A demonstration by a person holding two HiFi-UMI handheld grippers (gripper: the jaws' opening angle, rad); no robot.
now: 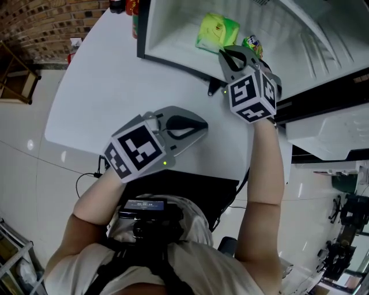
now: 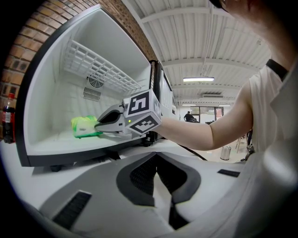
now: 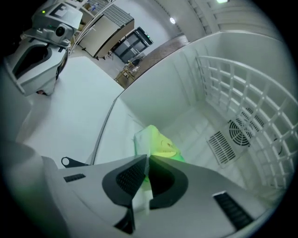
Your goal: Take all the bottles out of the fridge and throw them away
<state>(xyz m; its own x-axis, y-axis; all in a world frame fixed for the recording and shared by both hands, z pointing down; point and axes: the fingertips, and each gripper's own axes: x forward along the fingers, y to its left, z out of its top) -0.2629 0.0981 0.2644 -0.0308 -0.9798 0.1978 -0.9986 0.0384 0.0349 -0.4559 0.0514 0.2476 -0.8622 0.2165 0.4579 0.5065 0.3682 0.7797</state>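
Note:
A small white fridge (image 1: 173,59) stands open on the white table (image 1: 109,92). Inside it lies a green snack bag (image 1: 214,31) (image 2: 84,126) (image 3: 159,145). My right gripper (image 1: 222,53) (image 2: 98,124) (image 3: 146,158) reaches into the fridge, its jaws shut on the bag's near edge. A small colourful item (image 1: 252,44) sits beside it, half hidden by the gripper. My left gripper (image 1: 202,124) (image 2: 156,155) hovers over the table in front of the fridge, shut and empty. A dark cola bottle (image 2: 7,123) stands outside the fridge at its left.
Red-labelled bottles (image 1: 131,8) stand on the table by the fridge's outer wall. A wire shelf (image 3: 242,93) and a fan grille (image 3: 244,125) line the fridge interior. The open door (image 1: 328,46) hangs at the right. A brick wall (image 1: 40,23) lies behind.

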